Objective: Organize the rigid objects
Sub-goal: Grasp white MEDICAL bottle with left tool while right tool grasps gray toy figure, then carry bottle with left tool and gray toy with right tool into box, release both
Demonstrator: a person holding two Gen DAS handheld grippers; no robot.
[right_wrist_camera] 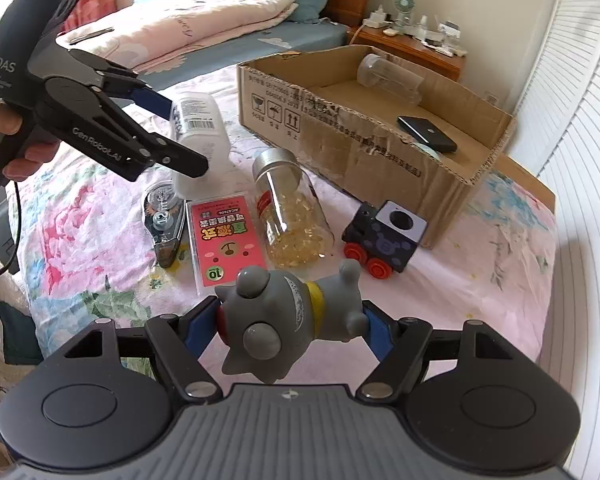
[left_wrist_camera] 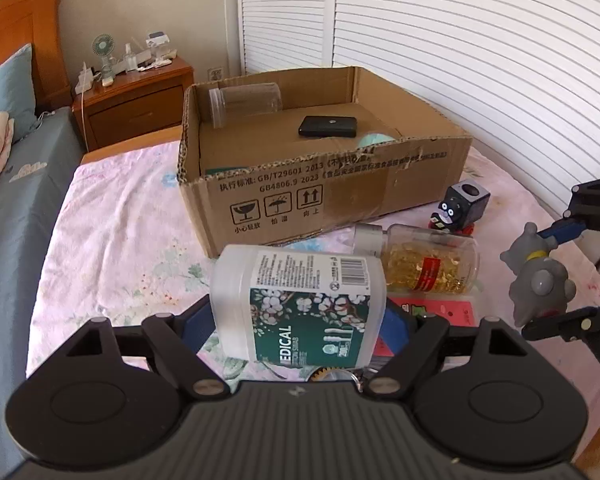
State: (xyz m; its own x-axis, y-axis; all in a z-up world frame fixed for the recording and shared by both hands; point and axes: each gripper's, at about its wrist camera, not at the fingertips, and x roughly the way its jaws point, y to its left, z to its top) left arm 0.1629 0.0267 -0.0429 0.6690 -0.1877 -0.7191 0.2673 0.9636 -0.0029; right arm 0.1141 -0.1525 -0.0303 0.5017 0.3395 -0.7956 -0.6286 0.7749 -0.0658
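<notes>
My left gripper (left_wrist_camera: 296, 322) is shut on a white cotton-swab tub (left_wrist_camera: 300, 300) with a green flowered label, its blue pads (left_wrist_camera: 198, 324) pressing on both ends. In the right wrist view the same tub (right_wrist_camera: 198, 120) tilts in that left gripper (right_wrist_camera: 180, 132), held by a hand; I cannot tell whether it is off the sheet. My right gripper (right_wrist_camera: 288, 322) is shut on a grey horned toy figure (right_wrist_camera: 276, 320) with a yellow collar, above the bed. The toy (left_wrist_camera: 540, 276) shows at the right of the left wrist view. An open cardboard box (left_wrist_camera: 324, 192) stands behind.
Inside the box lie a clear jar (left_wrist_camera: 244, 102) and a black flat case (left_wrist_camera: 328, 126). On the flowered sheet are a capsule bottle (right_wrist_camera: 292, 208), a black toy train (right_wrist_camera: 384, 240), a pink card pack (right_wrist_camera: 226, 236) and a correction-tape dispenser (right_wrist_camera: 164, 220). A nightstand (left_wrist_camera: 136, 96) stands behind.
</notes>
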